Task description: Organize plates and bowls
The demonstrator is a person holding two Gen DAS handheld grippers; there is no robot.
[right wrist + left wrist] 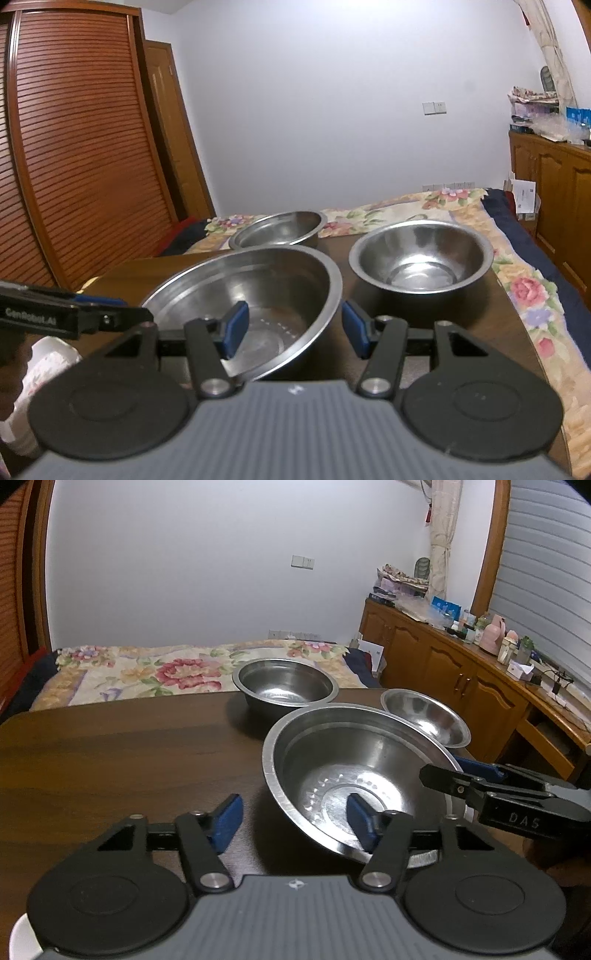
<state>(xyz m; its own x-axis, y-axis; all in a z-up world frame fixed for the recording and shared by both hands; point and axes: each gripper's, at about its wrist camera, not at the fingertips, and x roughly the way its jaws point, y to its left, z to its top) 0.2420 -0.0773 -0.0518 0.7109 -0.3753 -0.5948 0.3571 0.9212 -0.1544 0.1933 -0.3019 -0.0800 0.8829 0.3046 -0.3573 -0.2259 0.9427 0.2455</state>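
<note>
Three steel bowls are seen on a dark wooden table, with both grippers spread wide astride the rim of the largest bowl.

The dark wooden table (110, 746) fills the middle of the left wrist view, and a floral bedspread (147, 672) is seen behind it. The large steel bowl (354, 775) sits right of centre in that view, tilted, its near rim straddled by the left gripper (295, 821): one blue pad lies inside the bowl, the other outside, and neither is seen to press on the metal. The right gripper (293, 332) is held equally wide at lower centre of the right wrist view, straddling the opposite rim. A medium steel bowl (421, 254) stands right of centre there, apart from the large one, and the shallow steel bowl (279, 229) is placed behind, at the table's far edge.
</note>
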